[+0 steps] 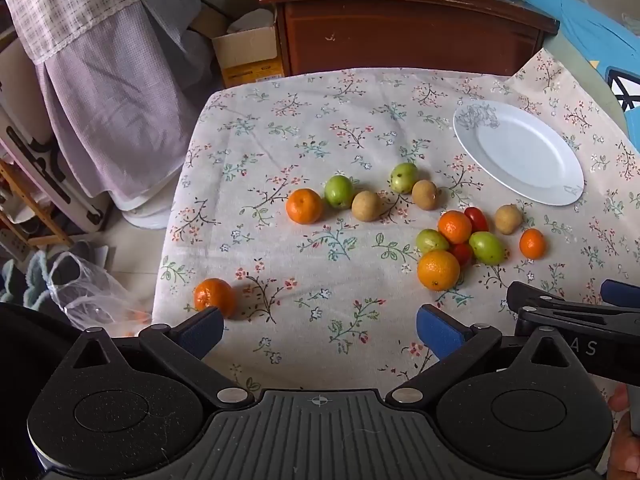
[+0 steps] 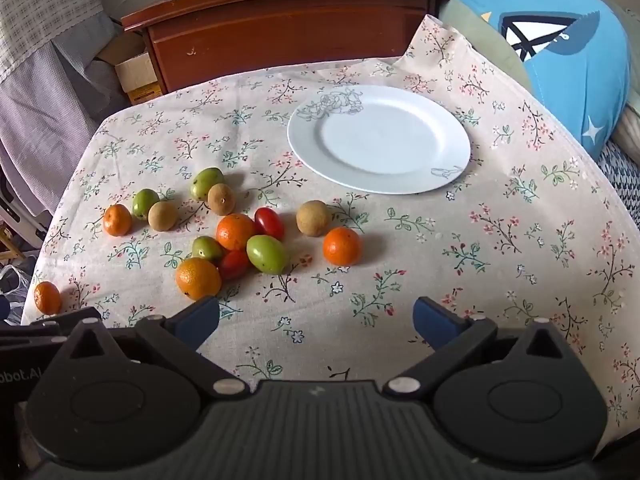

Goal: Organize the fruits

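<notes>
Left wrist view: left gripper (image 1: pixel 320 330) spread wide, holding nothing, above the near edge of the floral tablecloth (image 1: pixel 280 152). A dimpled mandarin (image 1: pixel 214 297) lies just beyond its left pad, near the cloth's left edge. Right wrist view: right gripper (image 2: pixel 316 322) likewise spread, holding nothing. The fruit cluster (image 2: pixel 236 246), round oranges, smooth green ovals and glossy red tomatoes, lies ahead-left; glossy white plate (image 2: pixel 378 100) toward the far edge.

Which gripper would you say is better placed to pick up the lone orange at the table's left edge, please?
Left: the orange sits just beyond the open left gripper, by its left finger; the right gripper sees it far off to the side.
</notes>
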